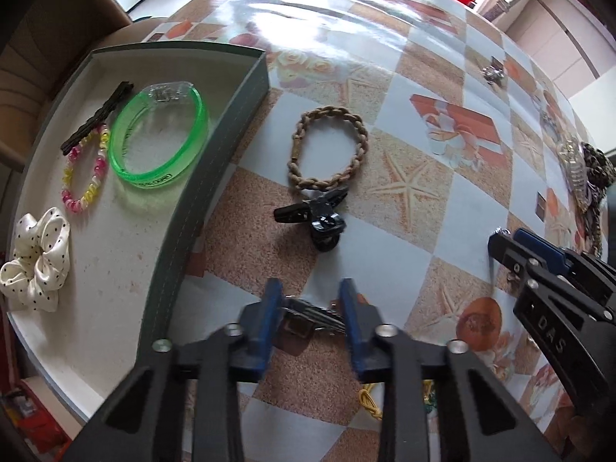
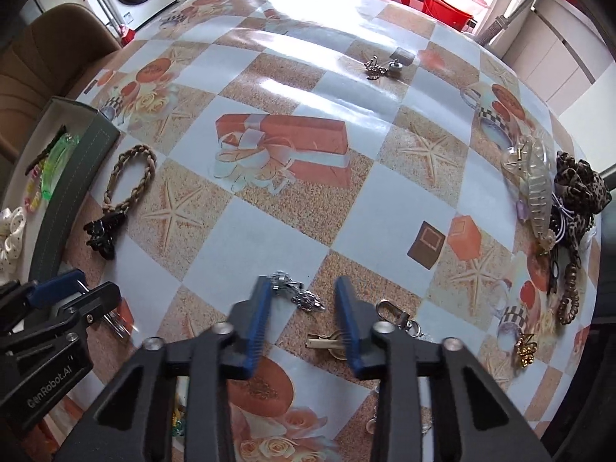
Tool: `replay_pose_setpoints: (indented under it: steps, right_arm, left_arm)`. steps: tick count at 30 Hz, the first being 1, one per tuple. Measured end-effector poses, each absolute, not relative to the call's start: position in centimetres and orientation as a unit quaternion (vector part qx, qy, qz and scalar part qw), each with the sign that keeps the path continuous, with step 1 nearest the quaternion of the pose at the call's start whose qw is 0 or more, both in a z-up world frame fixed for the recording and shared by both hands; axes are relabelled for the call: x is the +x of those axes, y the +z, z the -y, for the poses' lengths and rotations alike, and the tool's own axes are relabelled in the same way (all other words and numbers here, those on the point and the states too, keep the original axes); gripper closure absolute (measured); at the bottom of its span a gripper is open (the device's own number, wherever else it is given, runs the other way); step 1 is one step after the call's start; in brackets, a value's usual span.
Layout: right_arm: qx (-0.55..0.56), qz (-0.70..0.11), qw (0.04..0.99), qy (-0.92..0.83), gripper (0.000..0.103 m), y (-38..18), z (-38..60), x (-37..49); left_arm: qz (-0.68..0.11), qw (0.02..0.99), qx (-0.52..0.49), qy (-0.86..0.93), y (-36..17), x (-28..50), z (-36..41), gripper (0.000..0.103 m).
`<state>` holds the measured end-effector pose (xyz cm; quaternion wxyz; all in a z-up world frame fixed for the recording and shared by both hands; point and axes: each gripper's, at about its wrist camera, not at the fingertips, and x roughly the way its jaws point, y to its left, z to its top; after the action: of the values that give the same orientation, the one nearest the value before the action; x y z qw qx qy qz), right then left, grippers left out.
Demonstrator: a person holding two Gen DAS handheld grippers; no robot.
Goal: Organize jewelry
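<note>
My left gripper (image 1: 311, 288) is open low over the table, with a dark metal clip (image 1: 312, 317) lying between its blue fingers. Ahead lie a black claw clip (image 1: 317, 217) and a braided tan hair tie (image 1: 327, 148). The grey tray (image 1: 215, 161) at left holds a green bangle (image 1: 159, 140), a bead bracelet (image 1: 86, 173), a black hairpin (image 1: 98, 117) and a white dotted scrunchie (image 1: 36, 260). My right gripper (image 2: 302, 287) is open, with a silver chain piece (image 2: 298, 294) between its fingers. A gold hair clip (image 2: 327, 342) lies by its right finger.
A clear claw clip (image 2: 535, 184), a leopard scrunchie (image 2: 581, 184) and a coiled tie (image 2: 569, 296) sit at the table's right edge. Silver earrings (image 2: 381, 65) lie far back. A key clasp (image 2: 400, 317) and gold charm (image 2: 525, 348) lie near. A brown chair (image 2: 50, 57) stands left.
</note>
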<state>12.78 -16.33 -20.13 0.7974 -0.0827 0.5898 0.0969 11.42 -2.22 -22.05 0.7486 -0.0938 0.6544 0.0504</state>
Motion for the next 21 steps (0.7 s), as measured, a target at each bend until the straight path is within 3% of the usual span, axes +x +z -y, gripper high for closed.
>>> replay_pose_setpoints:
  steps: [1,2,17,21]
  right_arm:
    - [-0.083,-0.590,0.798,0.096,0.085,-20.1,16.2,12.7]
    - [-0.083,-0.590,0.798,0.093,0.089,-20.0,16.1,12.8]
    - [0.045,-0.593,0.801,0.071,0.091,-17.1,19.0,10.4]
    - [0.061,-0.593,0.799,0.070,0.091,-16.6,19.4,8.5]
  left_arm:
    - [-0.654,0.749,-0.093,0.045,-22.0,11.5,2.7,0.094]
    - [-0.656,0.748,-0.094,0.038,-22.0,11.6,2.9,0.098]
    - [-0.638,0.763,-0.094,-0.042,-19.6,8.1,0.6,0.100]
    - [-0.622,0.779,-0.037,-0.067,-18.5,7.3,1.6,0.100]
